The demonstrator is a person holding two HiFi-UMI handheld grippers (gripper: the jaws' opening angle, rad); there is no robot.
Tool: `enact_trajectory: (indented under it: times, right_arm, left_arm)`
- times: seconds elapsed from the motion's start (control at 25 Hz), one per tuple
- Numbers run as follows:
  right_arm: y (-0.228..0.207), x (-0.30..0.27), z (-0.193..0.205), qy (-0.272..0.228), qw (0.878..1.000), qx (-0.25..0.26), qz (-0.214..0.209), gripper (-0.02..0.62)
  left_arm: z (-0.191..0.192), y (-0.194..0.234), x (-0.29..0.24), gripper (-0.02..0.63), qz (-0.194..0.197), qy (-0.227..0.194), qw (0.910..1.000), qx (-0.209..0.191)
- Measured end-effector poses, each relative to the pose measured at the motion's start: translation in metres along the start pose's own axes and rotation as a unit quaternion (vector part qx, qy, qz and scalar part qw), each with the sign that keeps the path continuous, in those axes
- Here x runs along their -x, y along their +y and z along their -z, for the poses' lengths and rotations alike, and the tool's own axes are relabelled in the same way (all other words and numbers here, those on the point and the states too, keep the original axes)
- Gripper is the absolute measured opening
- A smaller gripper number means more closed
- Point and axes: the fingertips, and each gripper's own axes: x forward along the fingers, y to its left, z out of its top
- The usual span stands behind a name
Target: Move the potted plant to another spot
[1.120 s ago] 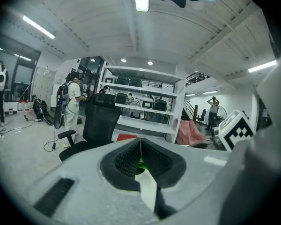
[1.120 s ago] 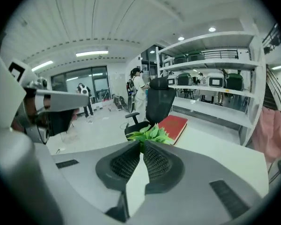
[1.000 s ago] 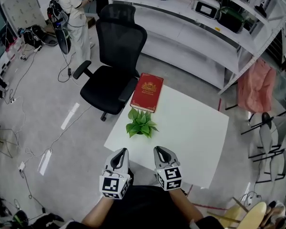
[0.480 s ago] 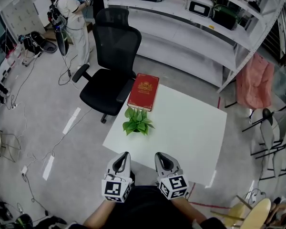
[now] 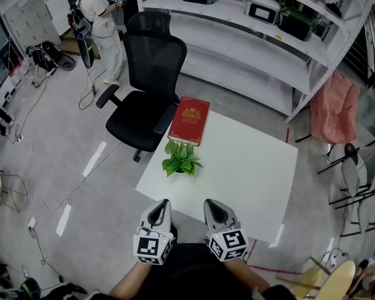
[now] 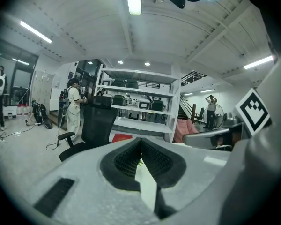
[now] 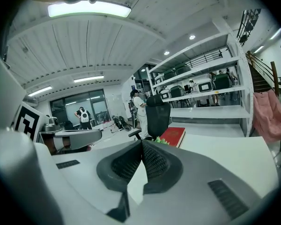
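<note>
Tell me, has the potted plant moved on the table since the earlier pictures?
No. The potted plant still stands just at the red book's near end, as before.

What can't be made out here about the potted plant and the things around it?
Head view: the pot of the potted plant, mostly hidden under its leaves.
Left gripper view: nearly all of the plant, behind the left gripper.
Right gripper view: the pot, behind the right gripper.
Head view: the cover print of the red book, too small to read.
</note>
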Motion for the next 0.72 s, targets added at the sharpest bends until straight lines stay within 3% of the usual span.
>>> enact_trajectory:
  times: [0.72]
  right_arm:
    - [0.0083, -0.0027, -0.0022, -0.005, 1.000, 0.028, -0.009, 0.012]
  left_arm:
    - [0.0032, 0.0029, 0.0046, 0.017, -0.003, 0.006, 1.0000, 0.006]
